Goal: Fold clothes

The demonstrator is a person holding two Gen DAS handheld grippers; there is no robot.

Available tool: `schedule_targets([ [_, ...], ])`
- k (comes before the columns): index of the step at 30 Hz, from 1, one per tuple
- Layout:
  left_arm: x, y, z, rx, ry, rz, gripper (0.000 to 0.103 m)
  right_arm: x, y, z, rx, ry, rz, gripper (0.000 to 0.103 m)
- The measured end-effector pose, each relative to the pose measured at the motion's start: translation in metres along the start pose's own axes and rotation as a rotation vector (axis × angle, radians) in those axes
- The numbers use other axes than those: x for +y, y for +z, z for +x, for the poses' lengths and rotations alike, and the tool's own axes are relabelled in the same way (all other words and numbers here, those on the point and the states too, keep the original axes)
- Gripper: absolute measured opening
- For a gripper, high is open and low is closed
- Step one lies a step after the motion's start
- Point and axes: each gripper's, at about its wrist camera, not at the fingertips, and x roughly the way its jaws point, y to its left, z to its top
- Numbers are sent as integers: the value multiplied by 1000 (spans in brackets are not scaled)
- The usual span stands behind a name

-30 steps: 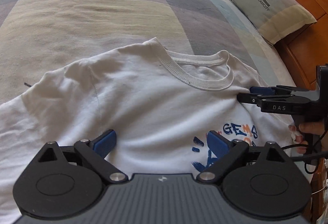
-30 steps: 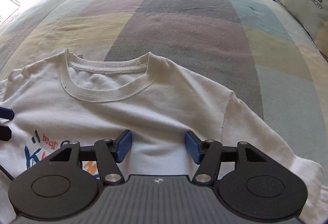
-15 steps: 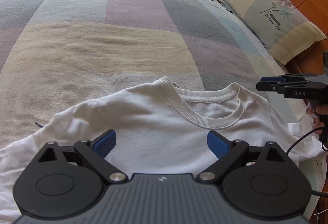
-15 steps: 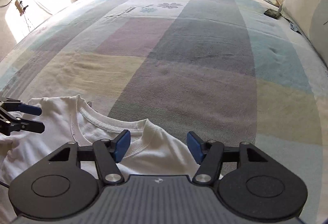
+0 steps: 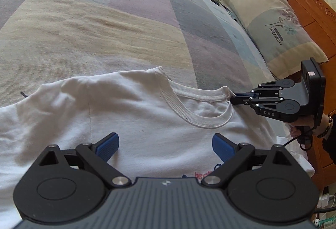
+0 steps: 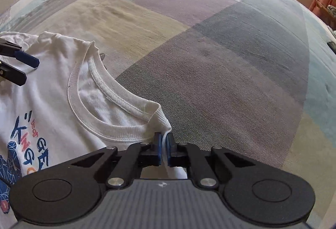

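While pinching shirt (image 6: 88,103): right gripper (image 6: 164,143).

The white T-shirt (image 5: 130,122) lies flat, front side up, across the lower half of the left-wrist frame on the bed, its ribbed round collar (image 5: 199,107) at centre right, a blue-and-orange print at the lower edge, its shoulder fabric beside the collar pinched upward.

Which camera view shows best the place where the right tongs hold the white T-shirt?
The right wrist view: the right tongs sit close up, shut on the white T-shirt beside its collar. The left wrist view shows the same grip from the side, smaller, with the pinched cloth mostly hidden.
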Motion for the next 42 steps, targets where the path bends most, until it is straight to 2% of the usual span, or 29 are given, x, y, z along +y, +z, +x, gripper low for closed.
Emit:
schedule_targets([
  [2, -4, 8, 10, 7, -9, 48, 95, -5, 5, 2, -28, -44, 32, 6],
  [4, -2, 18, 26, 17, 23, 73, 95, -11, 11, 6, -35, -112, 73, 3],
  [6, 4, 27, 33, -10, 59, 74, 94, -20, 15, 6, -33, -138, 144, 5],
  [9, 9, 37, 28, -49, 101, 63, 92, -15, 11, -13, -92, -107, 215, 22],
  [11, 12, 37, 15, -65, 96, 43, 92, -1, 2, -31, -112, -99, 237, 45],
  [12, 11, 34, 8, -66, 92, 45, 92, 10, -4, -39, -118, -91, 246, 48],
  [15, 2, 16, -11, -54, 100, 81, 92, 49, -24, -56, -109, -75, 253, 51],
  [18, -7, -9, -19, -25, 103, 108, 92, 107, -46, -61, -71, -103, 193, 51],
  [21, -14, -31, -14, 17, 107, 143, 93, 145, -62, -57, -68, -95, 241, 51],
  [24, -20, -41, 2, 31, 156, 252, 93, 166, -68, -45, -69, -125, 288, 51],
  [26, -24, -39, 11, 20, 218, 337, 93, 175, -72, -38, -72, -159, 288, 56],
  [28, -25, -31, 15, 23, 250, 365, 93, 176, -78, -40, -84, -183, 299, 62],
  [29, -23, -26, 14, 23, 246, 351, 93, 176, -79, -43, -69, -207, 305, 67],
  [32, -26, -17, 4, 15, 226, 312, 92, 177, -83, -57, -41, -236, 332, 67],
  [34, -33, -20, -5, 4, 190, 313, 94, 181, -86, -63, -51, -198, 353, 68],
  [36, -40, -29, -7, 41, 150, 312, 95, 189, -90, -58, -28, -142, 376, 73],
  [37, -41, -35, -2, 92, 132, 303, 95, 192, -93, -52, -3, -125, 392, 79],
  [38, -39, -42, 6, 157, 123, 287, 96, 196, -96, -48, 6, -115, 400, 89],
  [40, -44, -55, 8, 151, 137, 342, 99, 204, -102, -47, 0, -115, 394, 102],
  [42, -51, -53, 9, 169, 154, 360, 100, 209, -107, -49, 26, -119, 397, 103],
])
